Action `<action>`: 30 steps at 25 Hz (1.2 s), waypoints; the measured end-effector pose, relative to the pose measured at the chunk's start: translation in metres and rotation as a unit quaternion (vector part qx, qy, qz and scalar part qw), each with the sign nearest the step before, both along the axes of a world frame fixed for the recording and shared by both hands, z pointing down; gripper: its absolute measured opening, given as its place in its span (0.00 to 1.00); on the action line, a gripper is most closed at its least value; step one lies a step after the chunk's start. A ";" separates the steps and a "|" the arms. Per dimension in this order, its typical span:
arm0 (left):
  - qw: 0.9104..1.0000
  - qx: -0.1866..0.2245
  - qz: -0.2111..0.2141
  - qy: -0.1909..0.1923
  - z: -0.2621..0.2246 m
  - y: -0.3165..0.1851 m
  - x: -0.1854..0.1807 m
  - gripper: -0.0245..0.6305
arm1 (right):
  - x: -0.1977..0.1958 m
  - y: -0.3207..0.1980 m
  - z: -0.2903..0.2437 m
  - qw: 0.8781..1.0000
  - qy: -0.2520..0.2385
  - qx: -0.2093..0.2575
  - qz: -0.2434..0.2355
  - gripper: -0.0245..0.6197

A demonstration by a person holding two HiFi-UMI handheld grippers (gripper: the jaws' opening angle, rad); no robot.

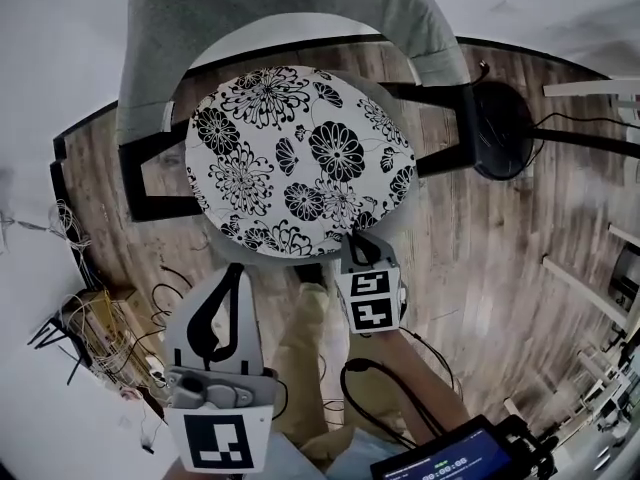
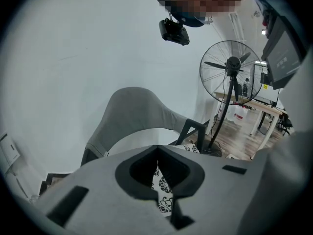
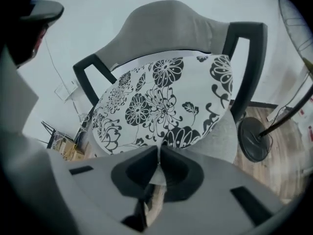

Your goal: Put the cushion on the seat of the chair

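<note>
- While your right gripper (image 1: pixel 357 246) is pressed together on what looks like a thin pale fold at the near rim of the cushion (image 1: pixel 300 158), a pull toward the lower frame would probably drag the cushion off the chair (image 1: pixel 270 13). Cause: only the rim is held.
- Cushion, location: lying on the seat at centre top of the head view, between the black armrests (image 3: pixel 247 67) and below the grey backrest (image 3: pixel 166 26).
- Risk, release: if you lift the pinched rim before letting go, the cushion may fold or settle crooked. Cause: soft fabric held at a single point.
- Left gripper (image 1: pixel 237 270): lower left of the head view, jaws pressed together and pinching nothing, tip near the cushion's near rim but apart from it.
- Risk, left side: a forward nudge from it could shove the cushion toward the backrest or sideways.
- Right gripper view only: the pinch itself, and bare grey seat (image 3: pixel 230 131) showing beside the cushion at right of frame, so the cushion likely sits off-centre.
- Left gripper view only: a standing fan (image 2: pixel 234 65) at upper right. Of the cushion, it shows little more than a sliver through the slit below the jaw tips.
- Head view only: both grippers together, and loose cables (image 1: pixel 95 328) on the wooden floor (image 1: pixel 480 268) at lower left.
</note>
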State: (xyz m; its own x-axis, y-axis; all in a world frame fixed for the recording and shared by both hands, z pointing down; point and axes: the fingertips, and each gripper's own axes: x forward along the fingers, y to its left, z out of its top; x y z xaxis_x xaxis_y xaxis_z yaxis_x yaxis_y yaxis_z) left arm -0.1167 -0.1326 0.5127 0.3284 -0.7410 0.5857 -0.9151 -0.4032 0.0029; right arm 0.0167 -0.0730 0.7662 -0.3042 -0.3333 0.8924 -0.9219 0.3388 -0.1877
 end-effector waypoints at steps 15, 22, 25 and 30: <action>1.000 0.002 -0.013 0.001 -0.006 -0.011 -0.020 0.05 | -0.015 0.037 0.002 0.996 -0.046 -0.076 0.012 0.32; 1.000 0.016 -0.011 0.008 -0.024 -0.015 -0.007 0.05 | 0.009 0.029 -0.021 0.998 -0.031 -0.048 0.029 0.29; 1.000 0.028 -0.008 0.004 -0.035 -0.016 -0.005 0.05 | 0.011 0.013 -0.039 0.999 -0.029 -0.022 0.029 0.28; 0.999 0.047 -0.027 0.007 -0.056 -0.028 -0.012 0.05 | 0.009 -0.033 -0.083 0.999 -0.026 0.038 0.018 0.26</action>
State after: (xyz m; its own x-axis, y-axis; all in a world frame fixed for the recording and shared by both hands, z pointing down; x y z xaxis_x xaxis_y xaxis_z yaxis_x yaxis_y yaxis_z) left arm -0.1287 -0.1605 0.4566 0.2947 -0.8094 0.5079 -0.9354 -0.3531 -0.0199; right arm 0.0255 -0.1065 0.6835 -0.3356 -0.4114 0.8474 -0.9238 0.3199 -0.2105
